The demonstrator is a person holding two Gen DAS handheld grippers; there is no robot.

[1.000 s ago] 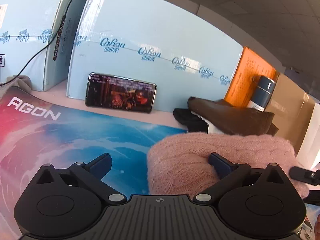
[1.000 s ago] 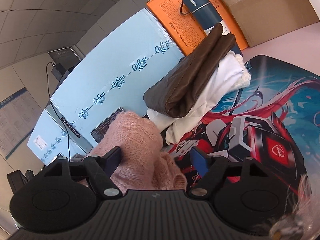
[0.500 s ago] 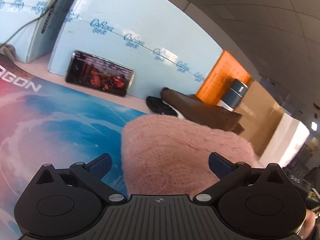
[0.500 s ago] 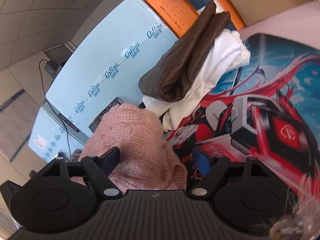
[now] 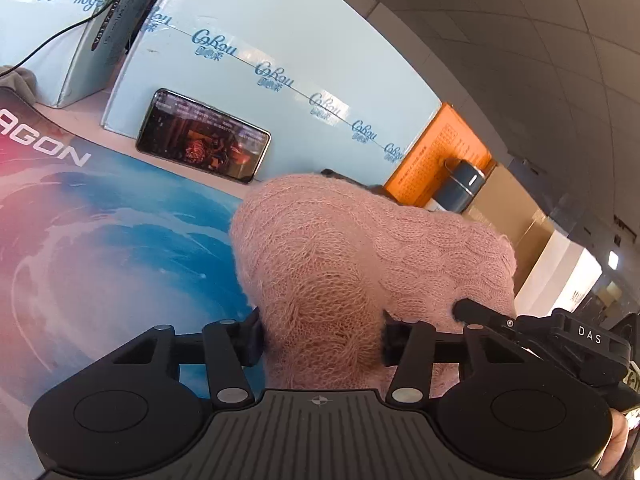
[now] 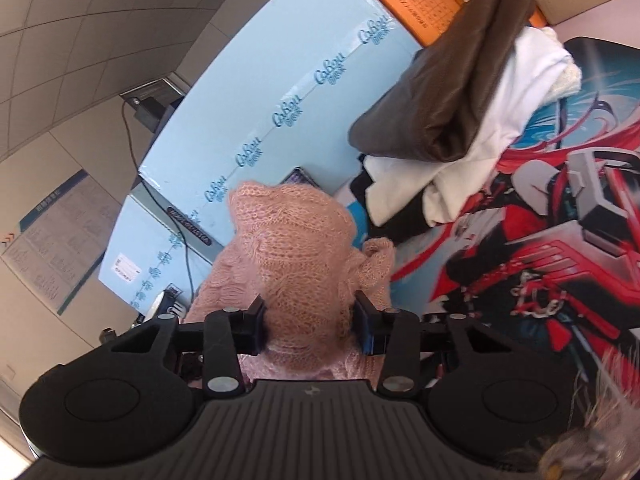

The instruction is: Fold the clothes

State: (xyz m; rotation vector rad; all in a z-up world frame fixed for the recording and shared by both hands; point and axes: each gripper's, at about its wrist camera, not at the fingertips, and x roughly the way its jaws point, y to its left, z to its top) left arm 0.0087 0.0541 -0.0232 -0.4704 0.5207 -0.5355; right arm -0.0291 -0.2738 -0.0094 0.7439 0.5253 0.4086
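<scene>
Printed desk mat (image 5: 120, 248), blue boxes (image 5: 288, 52) at 12 o'clock. Pink knit sweater (image 5: 352, 256) pinched by left gripper (image 5: 322, 336) and right gripper (image 6: 310, 326). Brown garment (image 6: 448, 92) at 1 o'clock.

The pink sweater (image 5: 360, 264) totally blocks the clothes pile behind it in the left view, the phone (image 6: 298, 178) barely peeks out on the right, and the wall poster (image 6: 60, 236) text is unreadable.
</scene>
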